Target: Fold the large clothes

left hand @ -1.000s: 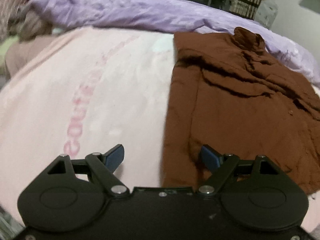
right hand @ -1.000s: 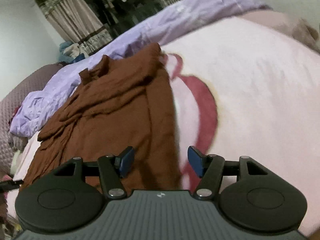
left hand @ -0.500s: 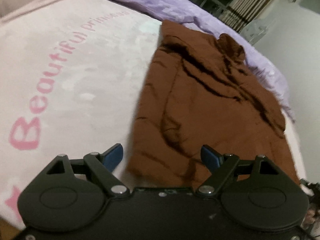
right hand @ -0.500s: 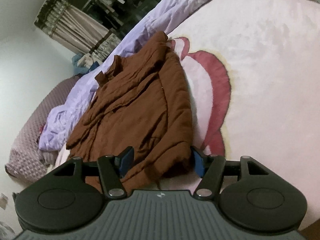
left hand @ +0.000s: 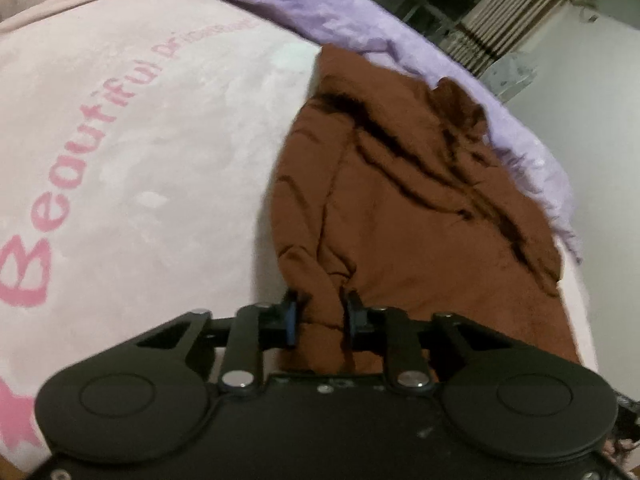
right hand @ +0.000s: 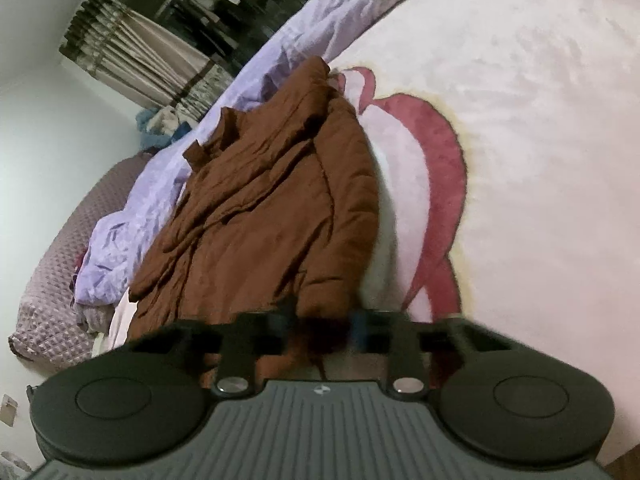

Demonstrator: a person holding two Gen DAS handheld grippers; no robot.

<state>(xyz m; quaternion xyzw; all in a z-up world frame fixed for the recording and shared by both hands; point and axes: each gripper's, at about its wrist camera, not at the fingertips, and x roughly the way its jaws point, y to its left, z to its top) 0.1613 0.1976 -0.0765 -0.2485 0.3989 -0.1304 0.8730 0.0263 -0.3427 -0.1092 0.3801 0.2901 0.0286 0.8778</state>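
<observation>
A large brown jacket (left hand: 408, 208) lies lengthwise on a pink blanket (left hand: 140, 152), its collar at the far end. It also shows in the right wrist view (right hand: 260, 216). My left gripper (left hand: 319, 320) is shut on the jacket's near left hem corner, with cloth bunched between the blue pads. My right gripper (right hand: 322, 326) is shut on the near right hem corner; its fingers are blurred.
The pink blanket (right hand: 540, 140) carries pink lettering (left hand: 80, 160) and a red figure (right hand: 436, 168). A purple quilt (left hand: 360, 20) is bunched behind the jacket. A quilted mauve headboard or cushion (right hand: 52, 288) lies left; curtains (right hand: 132, 56) and walls stand beyond.
Both grippers moved down to the jacket's near hem and closed on its two corners; both were open one second and half a second ago.
</observation>
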